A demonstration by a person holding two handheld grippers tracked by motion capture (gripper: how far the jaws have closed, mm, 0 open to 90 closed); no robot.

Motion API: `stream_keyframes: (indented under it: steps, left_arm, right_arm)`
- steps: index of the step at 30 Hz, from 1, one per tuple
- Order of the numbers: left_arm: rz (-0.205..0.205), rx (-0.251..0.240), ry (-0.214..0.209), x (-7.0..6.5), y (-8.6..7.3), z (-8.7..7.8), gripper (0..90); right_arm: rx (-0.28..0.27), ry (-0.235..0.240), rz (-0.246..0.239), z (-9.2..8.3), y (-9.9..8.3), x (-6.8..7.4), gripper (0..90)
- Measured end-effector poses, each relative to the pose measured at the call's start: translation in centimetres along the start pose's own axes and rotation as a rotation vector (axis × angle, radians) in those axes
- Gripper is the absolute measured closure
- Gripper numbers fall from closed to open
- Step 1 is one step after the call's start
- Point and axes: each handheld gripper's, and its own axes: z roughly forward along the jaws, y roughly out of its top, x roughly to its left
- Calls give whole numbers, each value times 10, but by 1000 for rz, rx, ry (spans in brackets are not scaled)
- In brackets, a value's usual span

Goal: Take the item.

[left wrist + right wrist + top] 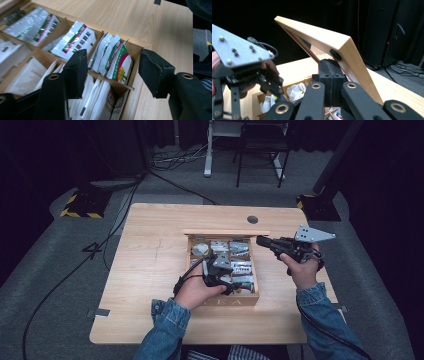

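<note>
With the right gripper point(329, 82) closed and propping the box's lid point(322, 37), the left gripper point(112, 75) hangs half-open and empty over the box's point(250, 298) tea packets point(117, 63), next to pinch one.

A light wooden rectangular table point(150, 270) with a round cable hole point(252, 219) near its far edge stands on grey carpeted floor point(45, 285), ringed by black curtains that leave the room's edges dark. Beyond the table stand a white metal desk frame point(210, 150) and a black metal-framed chair point(260, 150), with black cables point(120, 215) trailing across the carpet. Black stand bases marked with yellow-and-black hazard tape point(82, 205) sit at the table's far corners
</note>
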Motion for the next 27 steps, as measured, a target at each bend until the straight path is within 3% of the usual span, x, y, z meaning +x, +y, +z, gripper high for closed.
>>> stream_keyframes:
  steps: [4, 10, 22, 27]
  left_arm:
    - [-12, 27, -13, 1, 2, 11, 466]
    - [-64, 56, -68, 3, 6, 25, 567]
    - [-54, 166, -102, 1, 10, 45, 752]
    - [-85, 198, -124, 3, 9, 49, 780]
  right_arm:
    - [-4, 2, 0, 1, 1, -1, 900]
    - [-7, 7, 3, 2, 1, -2, 900]
    - [-6, 11, 2, 3, 1, -2, 900]
    - [-6, 10, 3, 3, 1, -2, 900]
